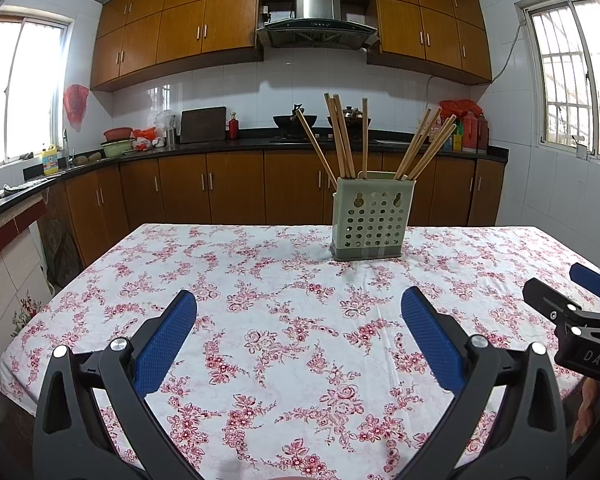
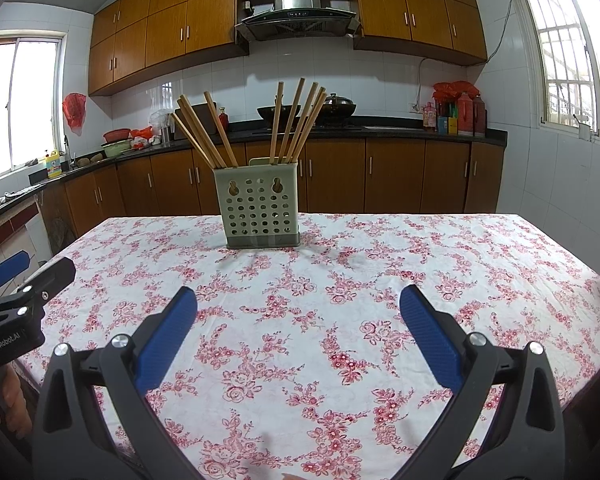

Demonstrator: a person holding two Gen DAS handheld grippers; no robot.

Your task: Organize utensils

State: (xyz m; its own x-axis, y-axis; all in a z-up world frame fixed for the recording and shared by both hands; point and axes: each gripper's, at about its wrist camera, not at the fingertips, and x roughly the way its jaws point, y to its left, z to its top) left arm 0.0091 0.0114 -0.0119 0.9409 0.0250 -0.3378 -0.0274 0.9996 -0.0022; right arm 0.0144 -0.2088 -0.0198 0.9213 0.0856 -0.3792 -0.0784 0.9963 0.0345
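Observation:
A pale green perforated utensil holder [image 1: 367,218] [image 2: 260,208] stands upright toward the far side of the table, with several wooden chopsticks [image 1: 342,140] [image 2: 296,120] leaning out of it in two bunches. My left gripper [image 1: 299,312] hovers open above the near part of the flowered tablecloth [image 1: 260,280], nothing between its blue pads. My right gripper [image 2: 298,312] is likewise open and empty over the tablecloth [image 2: 380,260]. Each gripper shows at the edge of the other's view: the right gripper [image 1: 564,292] and the left gripper [image 2: 32,268].
The table ends at its far edge behind the holder, with brown kitchen cabinets [image 1: 220,188] and a dark counter [image 2: 400,130] beyond. A wok [image 2: 278,112] and red bottles [image 2: 466,114] sit on the counter. A person's hand [image 2: 12,400] holds the left gripper.

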